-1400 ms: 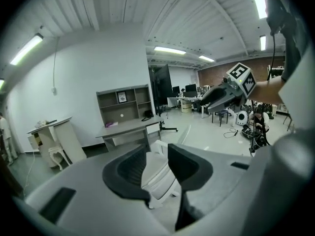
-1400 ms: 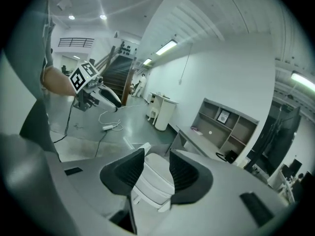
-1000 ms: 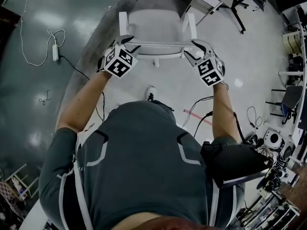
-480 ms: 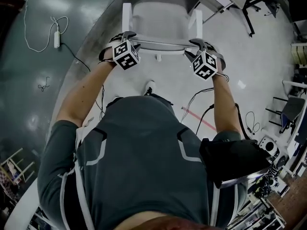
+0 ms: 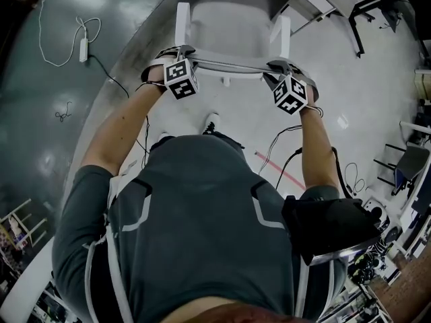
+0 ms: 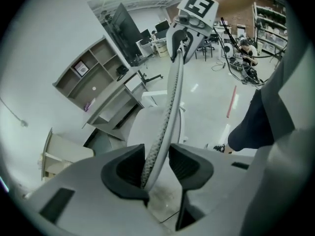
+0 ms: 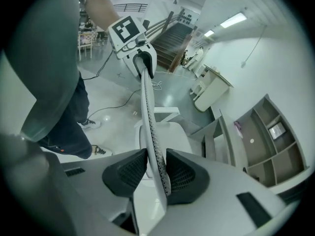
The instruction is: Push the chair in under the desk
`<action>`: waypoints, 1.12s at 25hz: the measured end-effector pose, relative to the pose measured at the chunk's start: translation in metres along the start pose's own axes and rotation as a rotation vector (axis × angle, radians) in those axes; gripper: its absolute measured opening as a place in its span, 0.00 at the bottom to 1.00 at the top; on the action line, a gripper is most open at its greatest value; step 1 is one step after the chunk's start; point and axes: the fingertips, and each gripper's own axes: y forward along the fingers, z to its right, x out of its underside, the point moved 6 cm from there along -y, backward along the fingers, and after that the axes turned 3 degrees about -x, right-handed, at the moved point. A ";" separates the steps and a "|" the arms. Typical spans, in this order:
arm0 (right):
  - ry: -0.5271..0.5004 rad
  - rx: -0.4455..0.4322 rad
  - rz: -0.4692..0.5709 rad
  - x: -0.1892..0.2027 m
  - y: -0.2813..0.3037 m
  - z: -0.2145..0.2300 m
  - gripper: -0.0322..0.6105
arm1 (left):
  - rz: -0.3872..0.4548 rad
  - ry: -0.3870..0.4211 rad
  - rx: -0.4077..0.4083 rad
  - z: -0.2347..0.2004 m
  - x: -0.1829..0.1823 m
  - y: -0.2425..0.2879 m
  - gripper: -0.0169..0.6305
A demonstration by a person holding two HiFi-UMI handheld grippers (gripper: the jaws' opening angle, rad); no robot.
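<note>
The chair stood at the upper middle of the head view, facing the desk at the top right and not yet under it. The left gripper and right gripper had just been closing, each clamping one end of the back, likely so the push would run straight. Only the gripper views showed pads meeting that edge. Only the head view showed both holds together.
</note>
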 end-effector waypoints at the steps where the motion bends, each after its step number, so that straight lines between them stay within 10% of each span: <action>1: 0.014 -0.005 0.002 0.000 0.000 0.001 0.26 | -0.010 0.019 0.000 0.000 0.000 0.002 0.27; 28: 0.171 0.003 0.038 -0.008 0.017 0.026 0.27 | -0.247 0.088 -0.006 -0.043 -0.006 0.036 0.26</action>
